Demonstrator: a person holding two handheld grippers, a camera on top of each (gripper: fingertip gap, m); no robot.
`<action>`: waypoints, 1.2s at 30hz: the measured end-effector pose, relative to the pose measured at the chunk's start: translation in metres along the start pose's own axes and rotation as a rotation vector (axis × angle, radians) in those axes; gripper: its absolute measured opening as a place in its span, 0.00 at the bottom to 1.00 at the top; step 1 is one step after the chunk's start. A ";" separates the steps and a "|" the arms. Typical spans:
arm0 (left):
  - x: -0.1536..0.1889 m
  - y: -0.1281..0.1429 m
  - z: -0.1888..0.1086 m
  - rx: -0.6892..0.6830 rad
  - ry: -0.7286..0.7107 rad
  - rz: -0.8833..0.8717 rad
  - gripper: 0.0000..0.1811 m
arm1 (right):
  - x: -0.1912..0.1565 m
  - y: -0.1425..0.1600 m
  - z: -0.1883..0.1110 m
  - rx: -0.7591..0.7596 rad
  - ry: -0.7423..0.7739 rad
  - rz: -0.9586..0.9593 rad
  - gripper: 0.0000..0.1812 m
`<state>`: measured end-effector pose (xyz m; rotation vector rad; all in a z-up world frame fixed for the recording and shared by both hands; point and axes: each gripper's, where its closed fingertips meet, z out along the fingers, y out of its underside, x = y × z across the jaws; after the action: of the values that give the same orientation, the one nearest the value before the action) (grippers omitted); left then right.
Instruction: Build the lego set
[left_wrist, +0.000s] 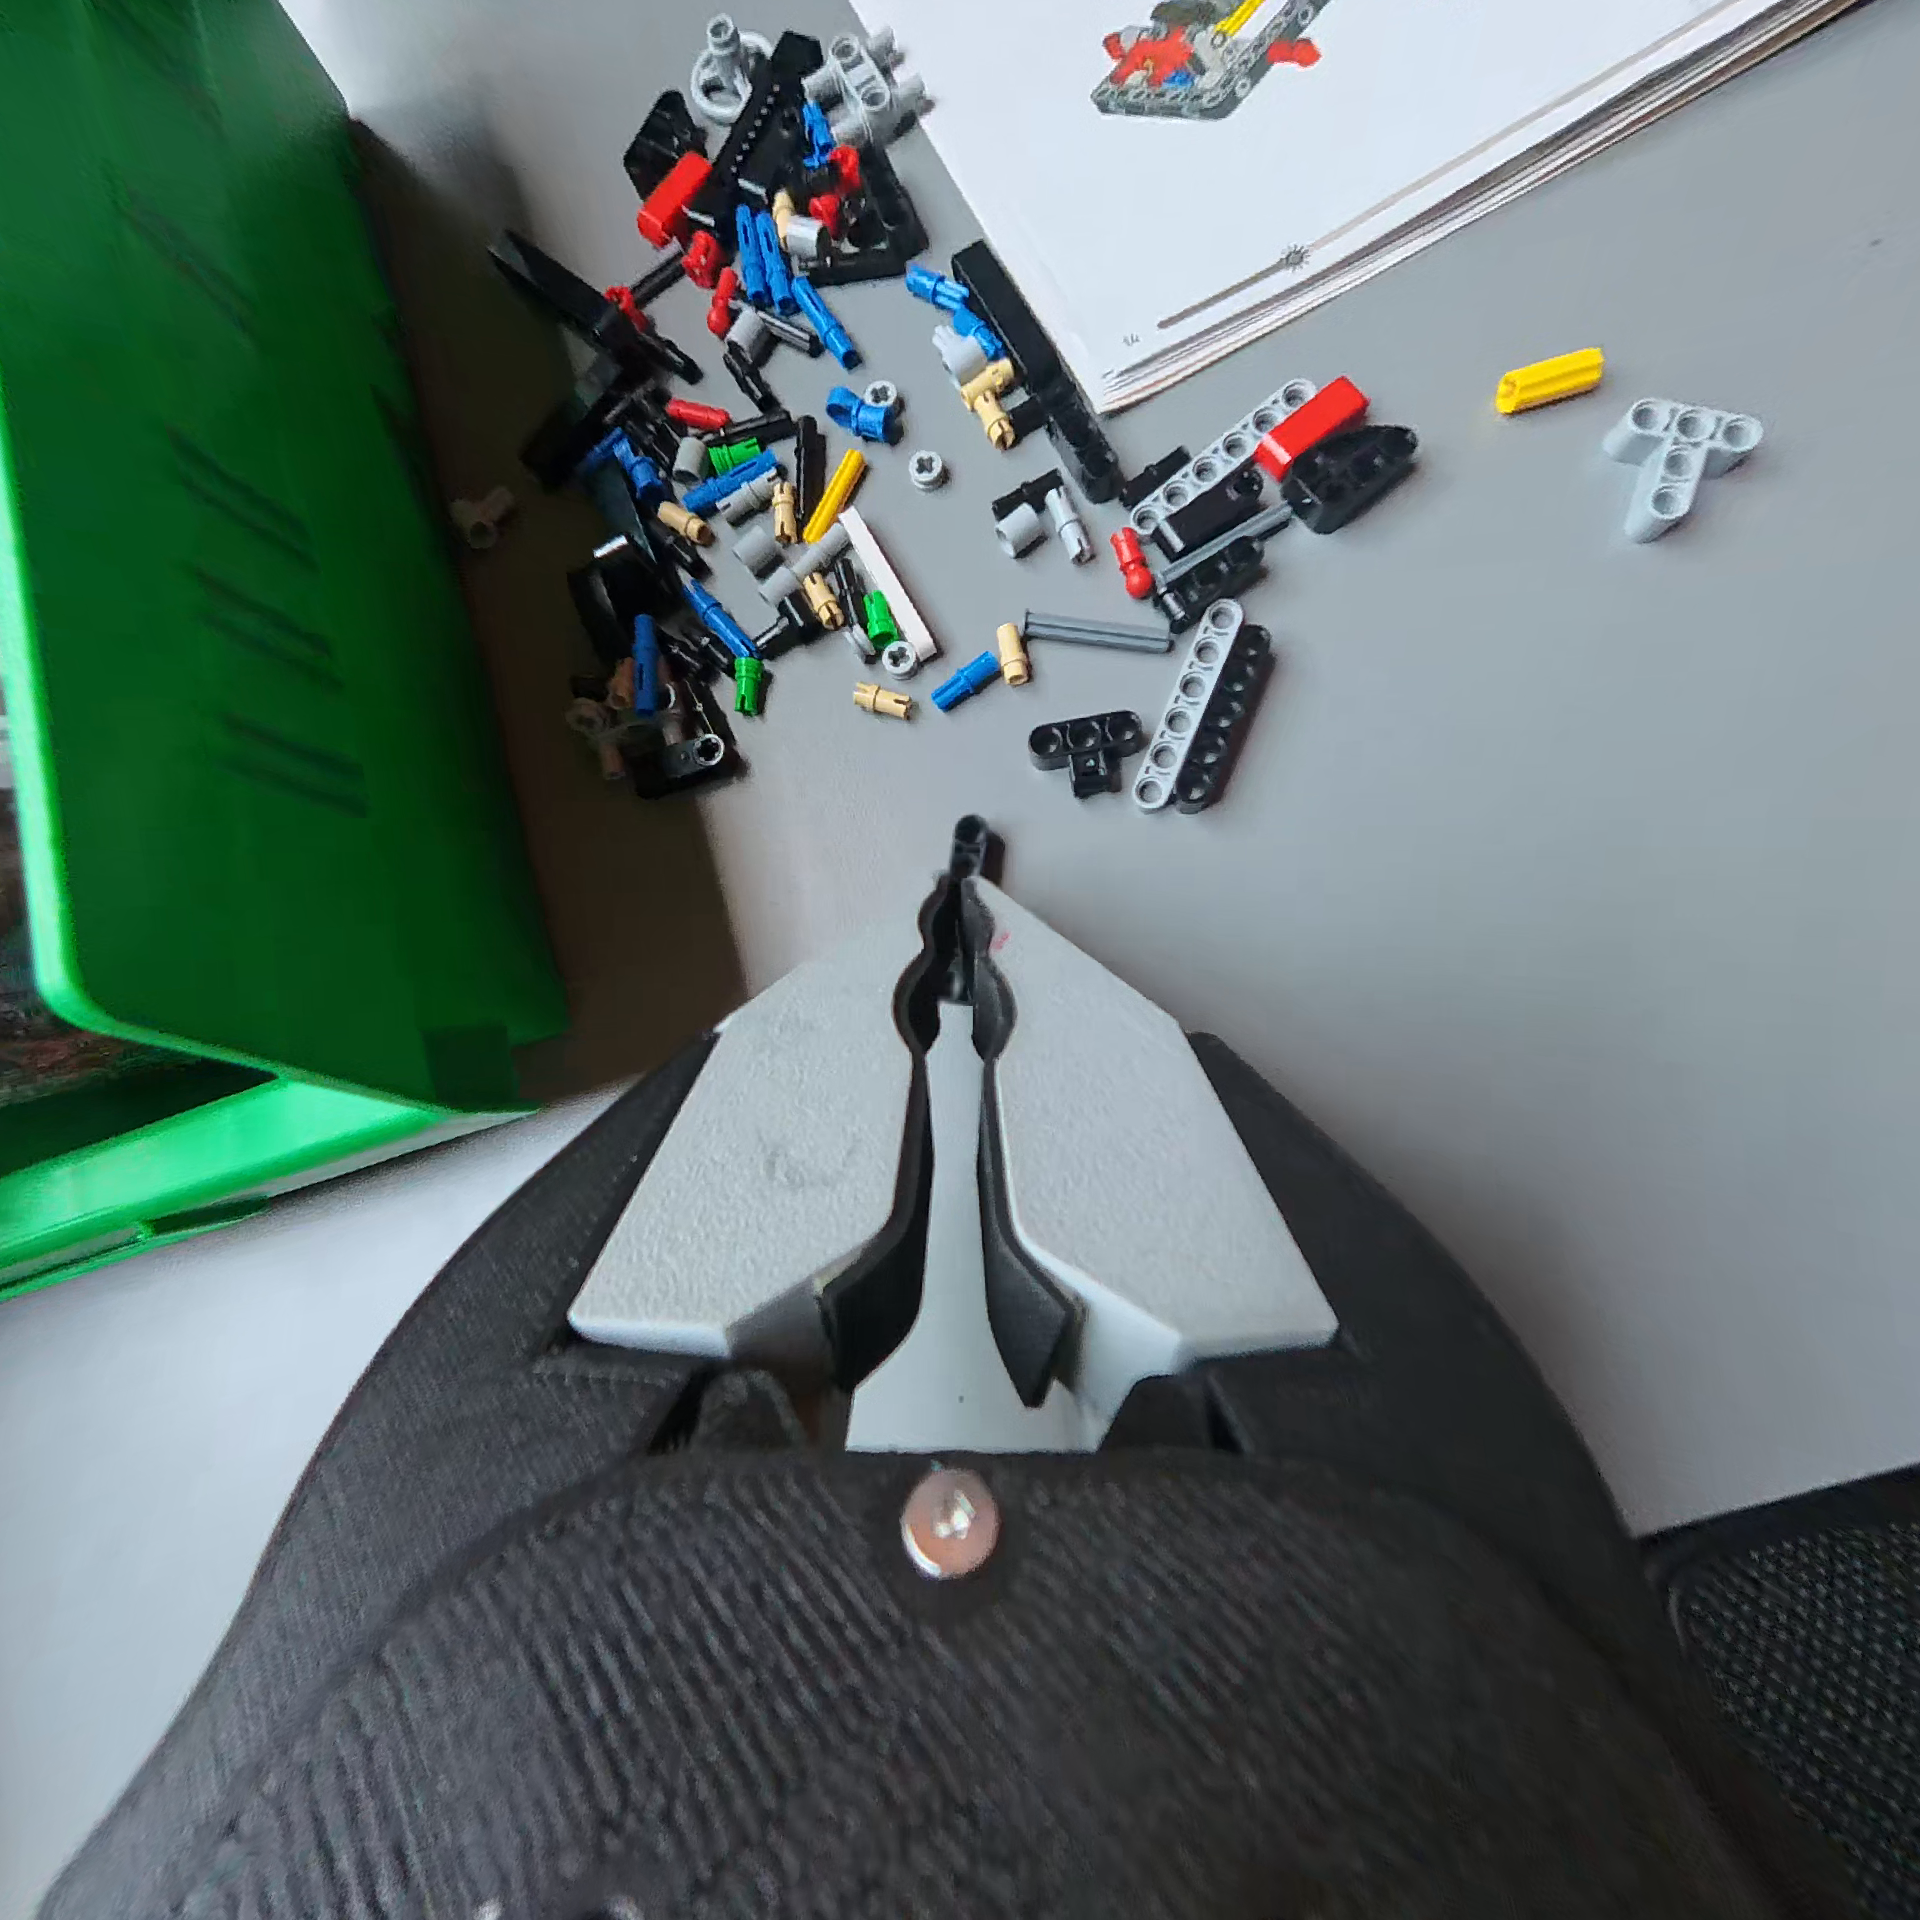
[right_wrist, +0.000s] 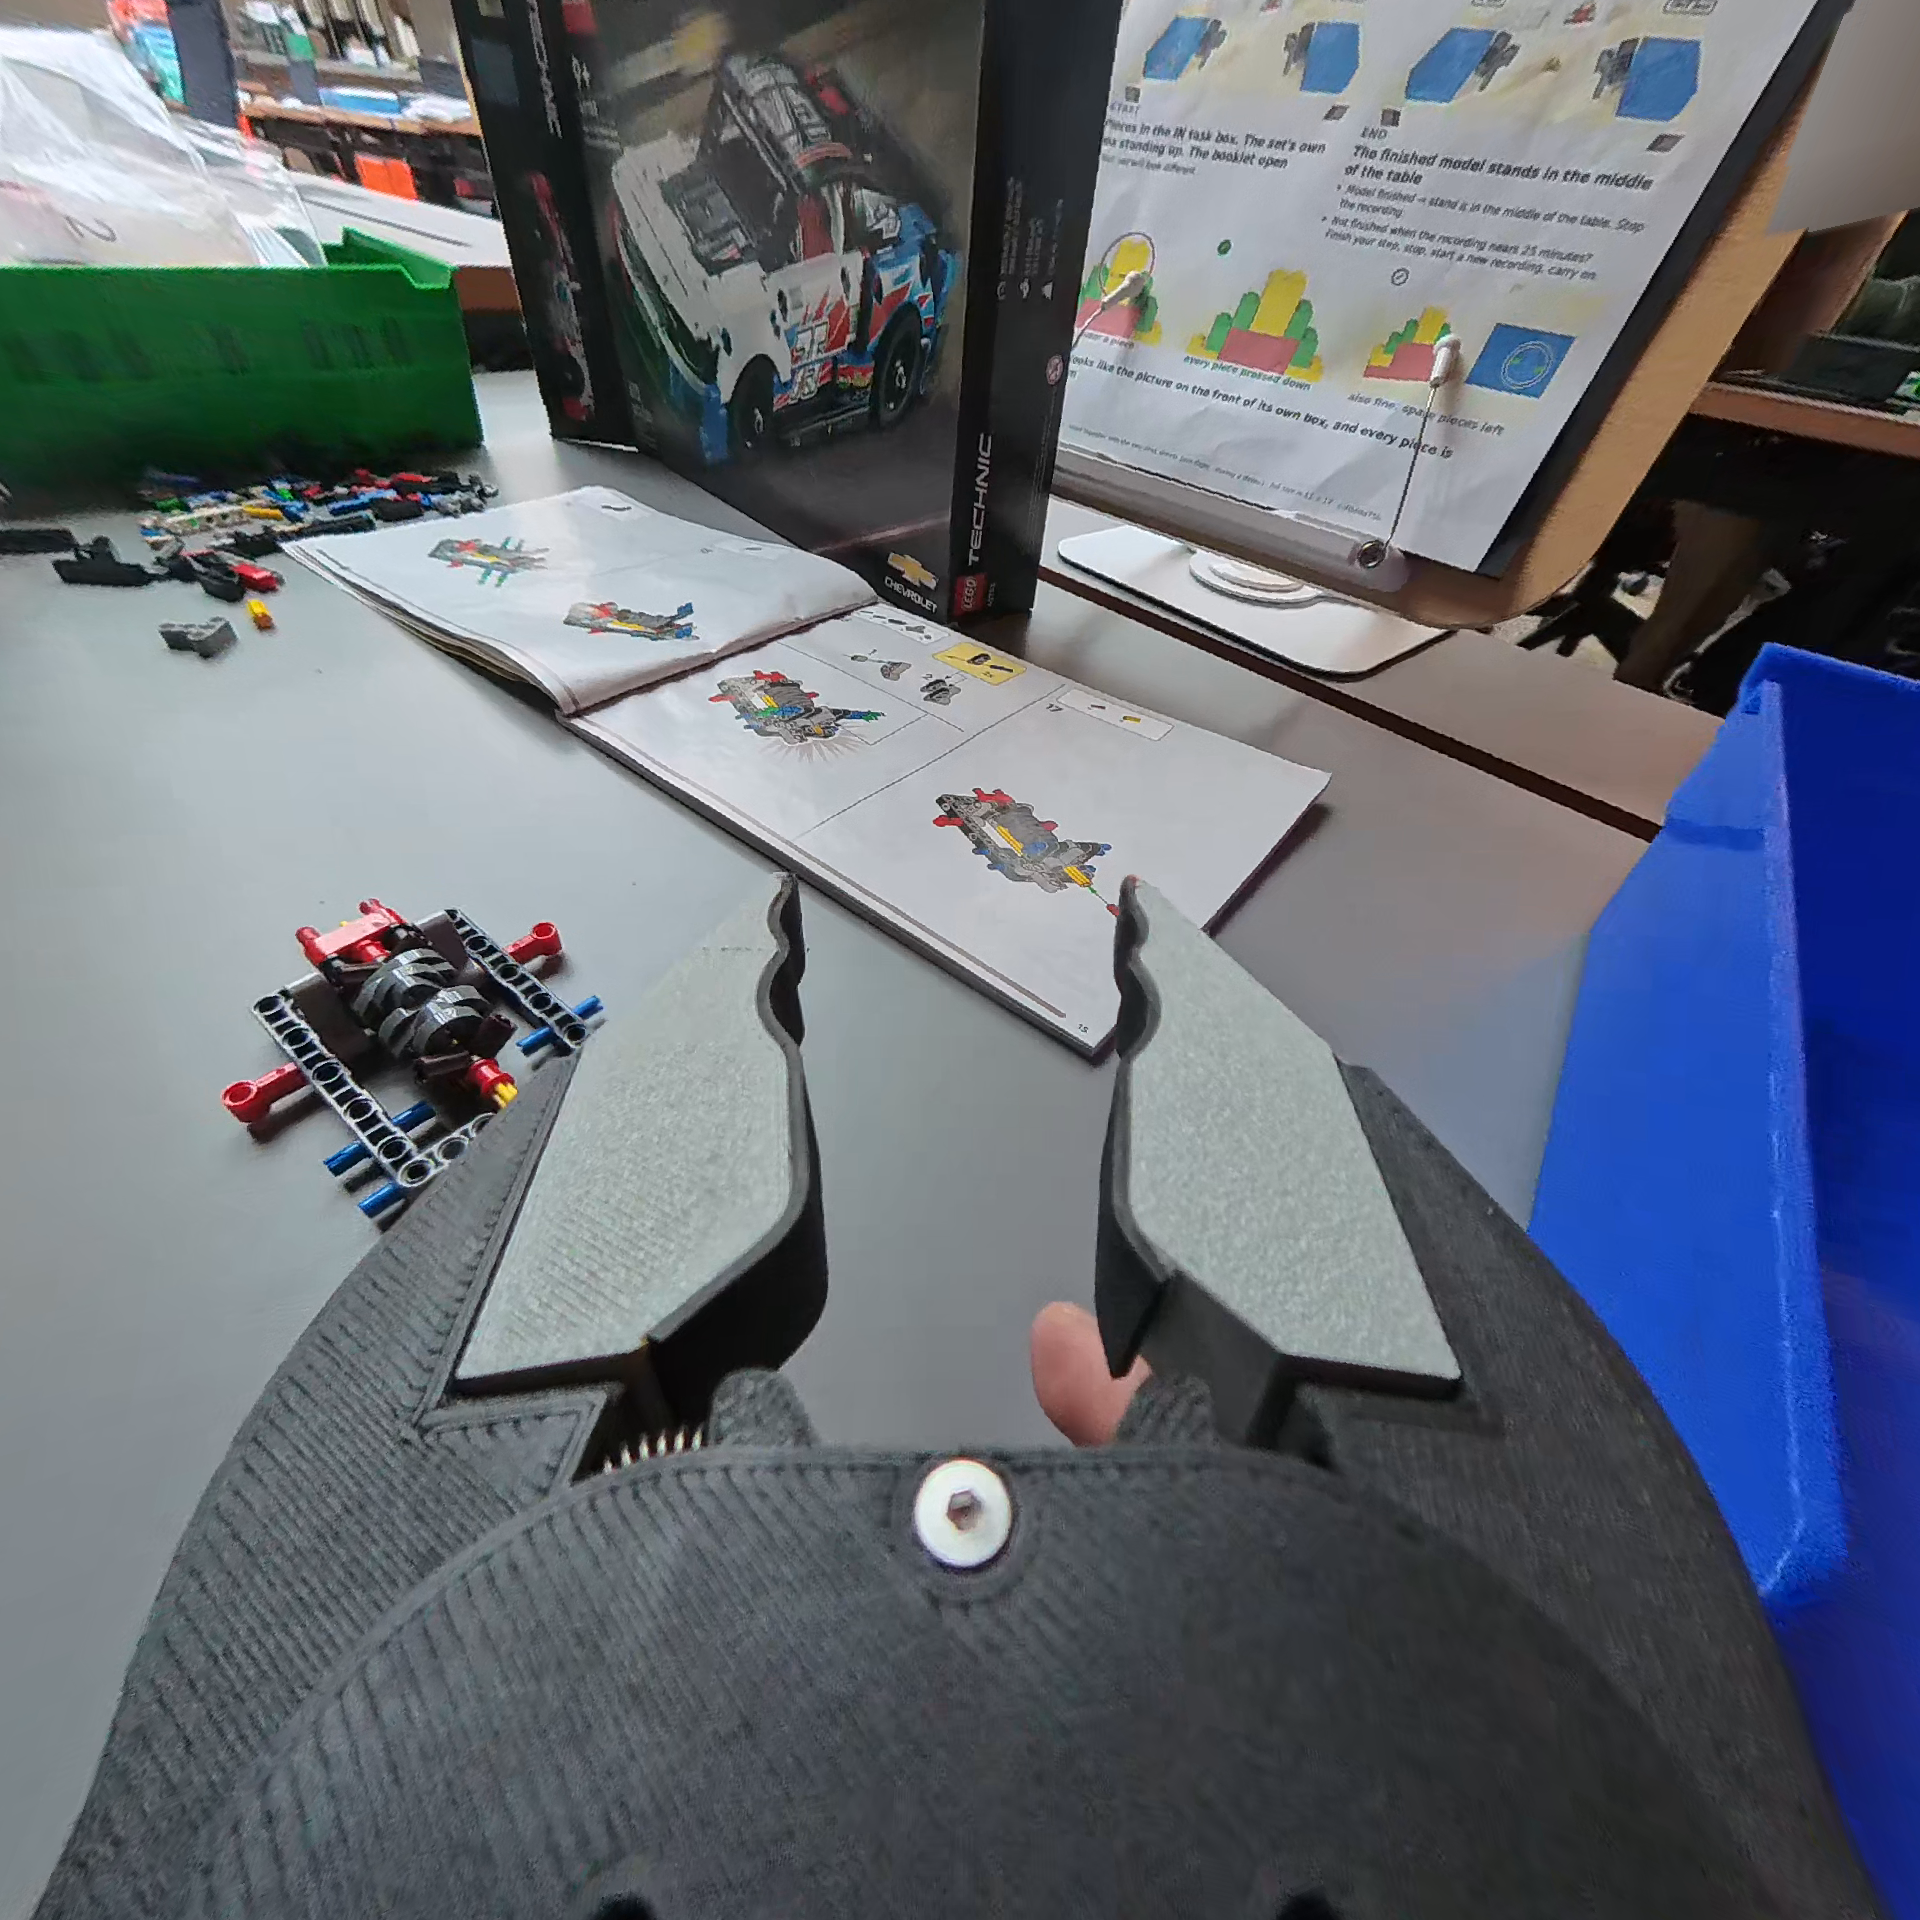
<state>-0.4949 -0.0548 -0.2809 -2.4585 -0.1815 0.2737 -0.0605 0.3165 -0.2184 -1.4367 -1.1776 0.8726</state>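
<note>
In the left wrist view my left gripper (left_wrist: 961, 894) is shut on a small black pin (left_wrist: 969, 840). The pin sticks out past the fingertips, just above the grey table (left_wrist: 1455, 935). Ahead of it lies a spread of loose pieces (left_wrist: 790, 468) in black, grey, blue, red, tan, green and yellow. In the right wrist view my right gripper (right_wrist: 961, 904) is open and empty, low over the table at the near edge of the open instruction booklet (right_wrist: 935, 769). The part-built frame (right_wrist: 405, 1023), with red, black, grey and blue parts, lies to its left.
A green bin (left_wrist: 239, 623) stands left of the loose pieces. A yellow piece (left_wrist: 1548, 380) and a grey T-shaped piece (left_wrist: 1678, 457) lie apart at the right. The set's box (right_wrist: 790, 270) and a sheet on a stand (right_wrist: 1403, 260) stand behind the booklet. A blue bin (right_wrist: 1745, 1091) is at the right. The right gripper is farther from the yellow piece (left_wrist: 1548, 380), some 40 cm, than the left, some 15 cm. Look for it in the right wrist view (right_wrist: 252, 608) too.
</note>
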 end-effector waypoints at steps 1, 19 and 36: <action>0.001 -0.003 -0.002 0.008 0.005 -0.001 0.00 | 0.000 -0.001 -0.001 0.004 -0.003 0.007 0.31; 0.000 0.003 0.013 -0.074 0.089 -0.011 0.00 | -0.007 0.000 -0.002 0.000 -0.029 0.008 0.28; 0.200 -0.092 0.019 0.173 0.412 0.254 0.00 | -0.008 0.014 0.007 -0.082 0.004 -0.050 0.27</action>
<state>-0.3113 0.0677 -0.2688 -2.3045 0.3185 -0.1099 -0.0659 0.3113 -0.2336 -1.4676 -1.2537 0.7952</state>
